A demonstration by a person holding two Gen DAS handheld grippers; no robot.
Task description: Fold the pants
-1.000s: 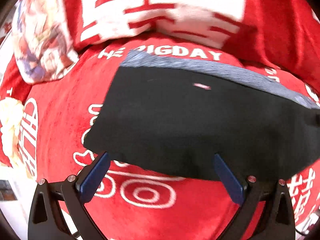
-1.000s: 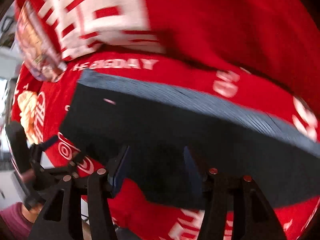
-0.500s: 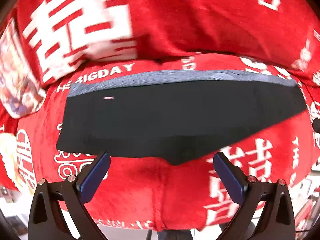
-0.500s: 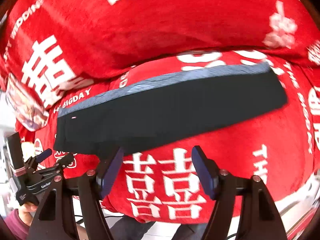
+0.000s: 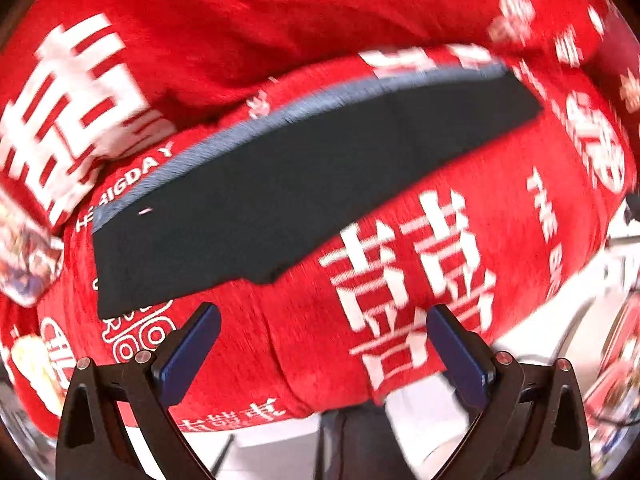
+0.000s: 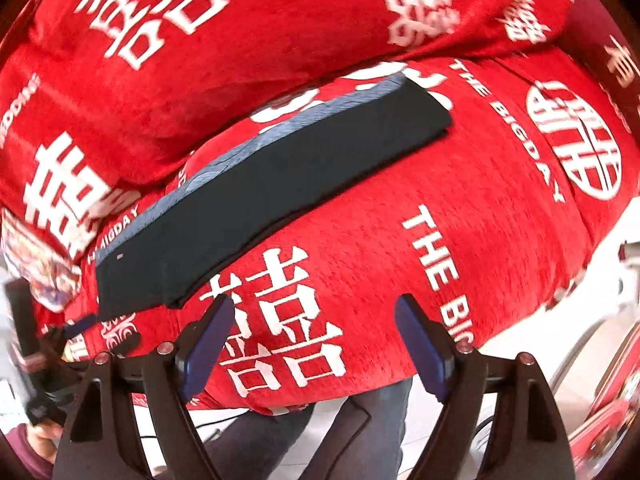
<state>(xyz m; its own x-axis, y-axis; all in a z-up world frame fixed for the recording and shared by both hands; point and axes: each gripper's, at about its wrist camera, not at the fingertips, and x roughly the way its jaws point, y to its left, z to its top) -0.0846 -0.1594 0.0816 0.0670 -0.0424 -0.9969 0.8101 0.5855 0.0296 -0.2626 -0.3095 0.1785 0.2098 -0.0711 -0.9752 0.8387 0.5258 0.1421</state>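
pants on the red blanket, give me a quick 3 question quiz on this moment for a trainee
1. True or false: the left gripper is clamped on the pants.
2. Multiple choice: how do the pants lie? A) crumpled in a heap B) flat in a long strip, one leg over the other C) hanging from the right gripper.
3. Fill in: the band along the far edge of the pants is ____ in colour.

Key: 1 false, both grippers are open and short of the cloth. 2 B, flat on the red blanket. 3 grey.
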